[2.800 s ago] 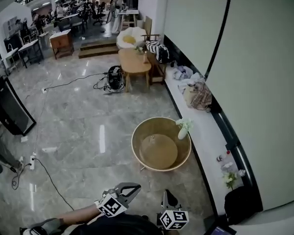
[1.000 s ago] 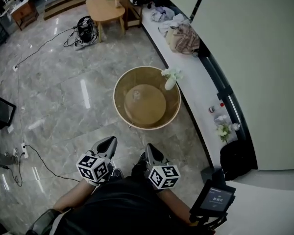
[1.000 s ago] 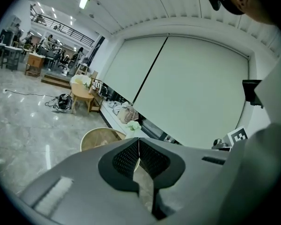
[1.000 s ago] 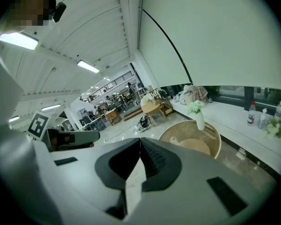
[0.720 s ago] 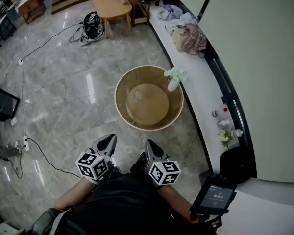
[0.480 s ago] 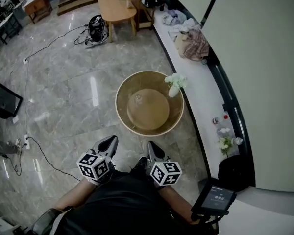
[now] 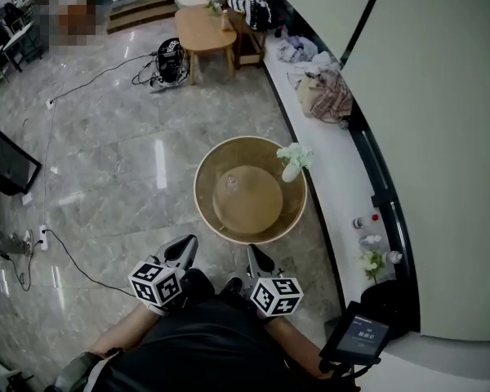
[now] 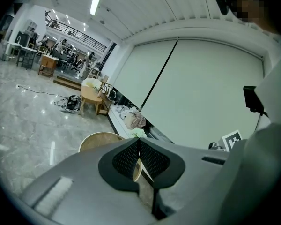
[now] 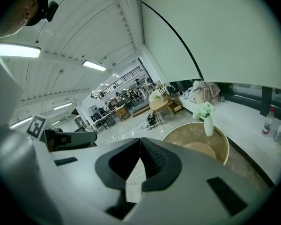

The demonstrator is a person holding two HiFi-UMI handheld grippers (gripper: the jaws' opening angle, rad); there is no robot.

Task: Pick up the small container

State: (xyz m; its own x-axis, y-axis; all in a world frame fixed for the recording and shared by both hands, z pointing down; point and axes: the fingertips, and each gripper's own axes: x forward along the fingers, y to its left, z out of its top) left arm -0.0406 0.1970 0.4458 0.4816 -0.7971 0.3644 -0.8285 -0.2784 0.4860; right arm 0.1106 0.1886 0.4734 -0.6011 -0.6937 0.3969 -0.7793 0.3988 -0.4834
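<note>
A round wooden table [image 7: 206, 163] with a raised rim stands on the marble floor ahead of me. On its inner disc sits a small clear container [image 7: 231, 181]. A white vase with pale flowers [image 7: 291, 165] stands at the table's right edge. My left gripper [image 7: 186, 247] and right gripper [image 7: 254, 255] are held close to my body, short of the table, both shut and empty. The left gripper view shows the left gripper [image 8: 138, 142] with jaws pressed together; in the right gripper view the right gripper [image 9: 140, 142] is the same, with the vase [image 9: 208, 125] beyond.
A white ledge [image 7: 343, 188] runs along the right wall with bottles [image 7: 365, 220] and a heap of clothes [image 7: 322, 93]. A small wooden table [image 7: 206, 31] and floor cables [image 7: 65, 256] lie farther off. A handheld screen [image 7: 361, 333] is at lower right.
The view has shifted, so the round table now sits lower in the picture and nearer the grippers. Both grippers stay shut and low by my body.
</note>
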